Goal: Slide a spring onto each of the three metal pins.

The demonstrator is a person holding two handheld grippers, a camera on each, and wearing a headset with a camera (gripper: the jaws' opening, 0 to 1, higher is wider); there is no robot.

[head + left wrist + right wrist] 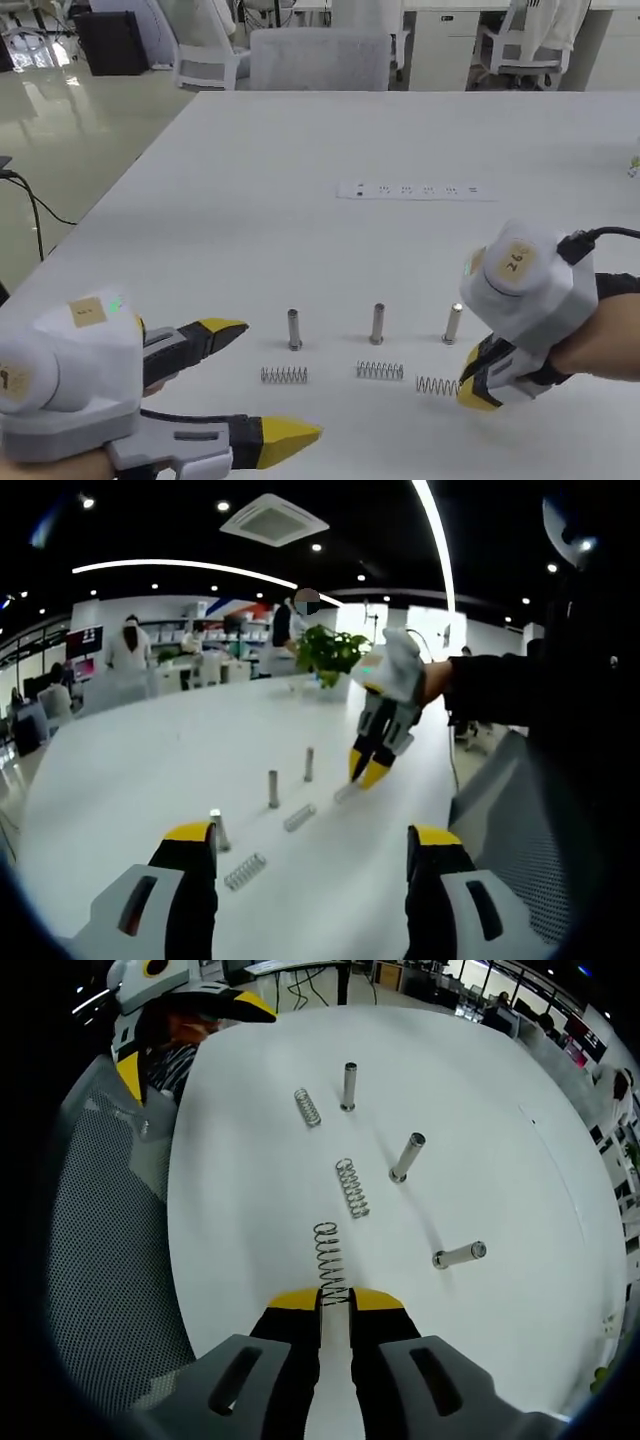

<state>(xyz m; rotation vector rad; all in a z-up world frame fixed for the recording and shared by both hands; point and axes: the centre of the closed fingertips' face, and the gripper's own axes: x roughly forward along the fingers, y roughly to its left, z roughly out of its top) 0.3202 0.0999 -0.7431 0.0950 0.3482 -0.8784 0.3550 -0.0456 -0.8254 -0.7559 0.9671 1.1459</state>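
Pinching one end of the right spring, the right gripper sits at about 4 o'clock in the head view. Its yellow-tipped jaws are drawn narrow around the coil. In the right gripper view the same spring runs straight out toward 12 o'clock from between the tips. Whether its free end rests on the table I cannot tell.

Three metal pins stand upright in a row on the white table: the left pin, the middle pin and the right pin, all bare. The left spring lies flat at 6 o'clock of the left pin. The middle spring lies flat at 6 o'clock of the middle pin. Neither touches its pin.

The left gripper is at 7 o'clock in the head view, its jaws spread wide and holding nothing, tips pointing toward the left spring. A white power strip lies at 12 o'clock of the pins, well apart from them.
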